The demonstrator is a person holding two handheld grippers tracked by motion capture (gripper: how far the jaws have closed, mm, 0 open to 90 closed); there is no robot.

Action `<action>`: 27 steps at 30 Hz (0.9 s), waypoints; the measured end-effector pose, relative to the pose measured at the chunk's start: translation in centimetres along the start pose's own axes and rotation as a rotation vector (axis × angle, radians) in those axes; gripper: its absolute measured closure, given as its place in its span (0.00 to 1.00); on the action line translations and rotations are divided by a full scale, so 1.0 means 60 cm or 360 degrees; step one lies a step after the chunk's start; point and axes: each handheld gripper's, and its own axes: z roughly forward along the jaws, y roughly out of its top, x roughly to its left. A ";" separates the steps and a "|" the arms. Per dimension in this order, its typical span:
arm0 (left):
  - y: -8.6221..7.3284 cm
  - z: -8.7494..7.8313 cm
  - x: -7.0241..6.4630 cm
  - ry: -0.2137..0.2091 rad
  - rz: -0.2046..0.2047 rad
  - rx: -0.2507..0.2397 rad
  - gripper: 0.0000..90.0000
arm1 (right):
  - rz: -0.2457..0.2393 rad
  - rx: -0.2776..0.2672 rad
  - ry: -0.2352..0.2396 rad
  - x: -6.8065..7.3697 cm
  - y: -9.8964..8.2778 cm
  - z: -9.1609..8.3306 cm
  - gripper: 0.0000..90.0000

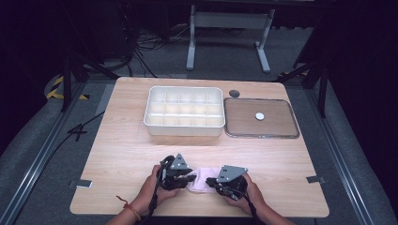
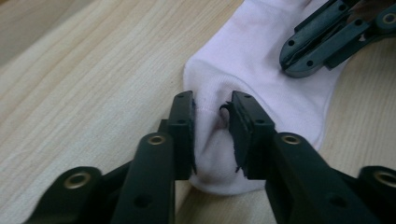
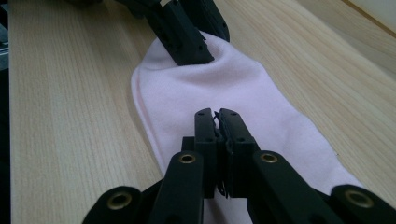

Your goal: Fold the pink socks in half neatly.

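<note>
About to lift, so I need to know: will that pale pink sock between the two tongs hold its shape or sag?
The sock is probably floppy: it bunches into a soft fold in the left tongs. It will likely sag between the left and right tongs. It looks thin and flat, so probably light, and unlikely to roll.

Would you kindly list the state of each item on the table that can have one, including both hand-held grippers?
Sock: pale pink, lying flat on the table, pinched at both ends.
Left hand-held gripper: shut on a raised fold of the sock.
Right hand-held gripper: jaws pressed together on the sock.
Divided white bin: open, compartments look empty.
Lid: off the bin, flat beside it.
</note>
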 end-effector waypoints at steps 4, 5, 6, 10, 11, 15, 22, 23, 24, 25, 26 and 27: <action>-0.001 0.000 0.001 -0.0036 -0.0029 -0.0009 0.89 | 0.0010 0.0003 0.0011 -0.001 0.000 0.000 0.96; -0.001 0.001 0.001 -0.0034 -0.0037 -0.0021 0.89 | 0.0012 0.0002 0.0012 -0.002 0.000 0.000 0.96; -0.002 0.000 0.002 -0.0038 -0.0054 -0.0023 0.90 | 0.0018 0.0000 0.0018 -0.002 0.000 0.000 0.96; -0.003 -0.004 0.005 -0.0062 -0.0080 -0.0055 0.90 | 0.0024 0.0002 0.0027 -0.004 0.001 0.001 0.96; -0.002 -0.007 0.006 -0.0067 -0.0068 -0.0076 0.90 | 0.0027 0.0000 0.0031 -0.004 0.001 0.002 0.96; 0.002 -0.017 0.005 -0.0104 -0.0088 -0.0141 0.90 | 0.0044 0.0005 0.0055 -0.009 0.003 0.004 0.96; 0.007 -0.036 0.006 -0.0134 -0.0087 -0.0231 0.90 | 0.0038 0.0016 0.0059 -0.009 0.023 0.024 0.96; 0.007 -0.037 0.006 -0.0138 -0.0100 -0.0244 0.90 | 0.0027 0.0015 0.0068 -0.009 0.025 0.027 0.96; 0.007 -0.039 0.006 -0.0138 -0.0104 -0.0250 0.90 | 0.0031 0.0016 0.0069 -0.009 0.030 0.033 0.96; 0.008 -0.039 0.006 -0.0133 -0.0098 -0.0251 0.90 | 0.0030 0.0015 0.0073 -0.009 0.033 0.035 0.96; 0.008 -0.039 0.006 -0.0129 -0.0094 -0.0248 0.90 | 0.0030 0.0015 0.0073 -0.009 0.033 0.035 0.96; 0.008 -0.040 0.007 -0.0125 -0.0095 -0.0251 0.90 | 0.0023 0.0015 0.0073 -0.009 0.035 0.038 0.96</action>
